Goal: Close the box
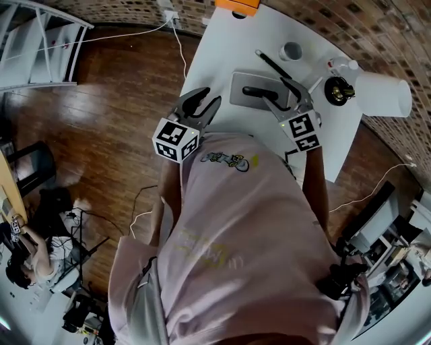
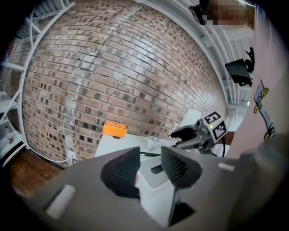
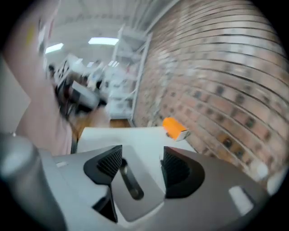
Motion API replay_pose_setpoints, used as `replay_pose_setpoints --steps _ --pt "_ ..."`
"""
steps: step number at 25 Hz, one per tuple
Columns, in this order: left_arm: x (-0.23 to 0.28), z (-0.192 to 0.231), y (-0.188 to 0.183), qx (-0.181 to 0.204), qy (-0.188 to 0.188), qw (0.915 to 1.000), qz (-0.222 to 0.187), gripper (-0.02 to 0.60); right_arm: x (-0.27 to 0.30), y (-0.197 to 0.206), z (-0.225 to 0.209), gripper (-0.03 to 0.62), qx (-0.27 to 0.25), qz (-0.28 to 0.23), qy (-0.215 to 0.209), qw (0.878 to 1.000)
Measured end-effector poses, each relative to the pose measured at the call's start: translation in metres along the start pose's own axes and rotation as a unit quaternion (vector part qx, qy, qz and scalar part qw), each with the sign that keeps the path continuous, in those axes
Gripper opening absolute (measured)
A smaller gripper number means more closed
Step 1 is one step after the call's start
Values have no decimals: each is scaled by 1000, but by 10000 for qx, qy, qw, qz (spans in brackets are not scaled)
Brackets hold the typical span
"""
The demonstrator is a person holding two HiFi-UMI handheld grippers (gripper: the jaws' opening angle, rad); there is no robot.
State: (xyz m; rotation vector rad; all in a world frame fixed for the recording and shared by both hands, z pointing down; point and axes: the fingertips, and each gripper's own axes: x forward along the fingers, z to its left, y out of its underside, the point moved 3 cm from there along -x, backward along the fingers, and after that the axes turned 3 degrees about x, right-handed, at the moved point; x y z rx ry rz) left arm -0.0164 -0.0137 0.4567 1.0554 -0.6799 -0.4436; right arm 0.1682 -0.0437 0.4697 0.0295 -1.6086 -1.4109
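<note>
at the far left we see the wooden floor (image 1: 101, 101), and next to it the white table (image 1: 222, 40) running up towards the brick wall (image 2: 117, 76). our left tongs (image 1: 204, 102) hang at the table's left edge, close to our pink shirt (image 1: 236, 222). in the left gripper view these tongs (image 2: 151, 169) stand open, with nothing pressed by the ribbed pads; through the gap we see only the table and a corner of the grey box (image 2: 156, 180) beyond. that grey box (image 1: 246, 84) lies flat near the middle of the table, just in front of us, with a long black handle (image 1: 259, 90) on its top face; its top looks level, though we cannot tell whether it is fully shut. an orange block (image 1: 237, 5) sits at the table's far end by the wall, well apart from the box. our right tongs (image 1: 281, 96) hover over the box's right side. in the right gripper view they (image 3: 142, 169) are open too: the handle (image 3: 131, 182) shows in the gap, nearer the left pad, and the pads do not clamp it. further right a white cup (image 1: 291, 51), a black rod (image 1: 273, 64) and a small black-and-gold thing (image 1: 339, 89) lie on the table.
</note>
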Motion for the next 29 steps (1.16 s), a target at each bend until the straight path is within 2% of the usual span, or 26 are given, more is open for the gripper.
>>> replay_pose_setpoints --steps 1,2,3,4,5,8,14,29 --pt "-1 2 1 -47 -21 10000 -13 147 -22 -10 -20 280 1044 -973 326 9892" --pt "-2 3 2 -96 -47 9999 -20 147 -46 -15 -39 234 2002 -1883 694 9590" --pt "-2 5 3 -133 -75 9999 -19 147 -66 -15 -53 145 2677 -2525 1089 9234" --pt "-2 6 3 -150 -95 9998 -9 148 -78 -8 -62 110 2979 -2787 1457 9013" --pt "-2 6 3 -148 -105 9998 7 147 -82 3 -64 110 2984 -2727 1743 8979" --pt "1 3 3 -70 -74 9999 81 148 -72 30 -53 110 2756 -2165 2007 9148" --pt "11 -7 8 177 -23 9993 315 148 -62 39 -39 110 2711 -2002 1952 9211" --pt "20 -6 11 180 -141 9986 469 147 -66 50 -53 110 2754 -1890 2123 9183"
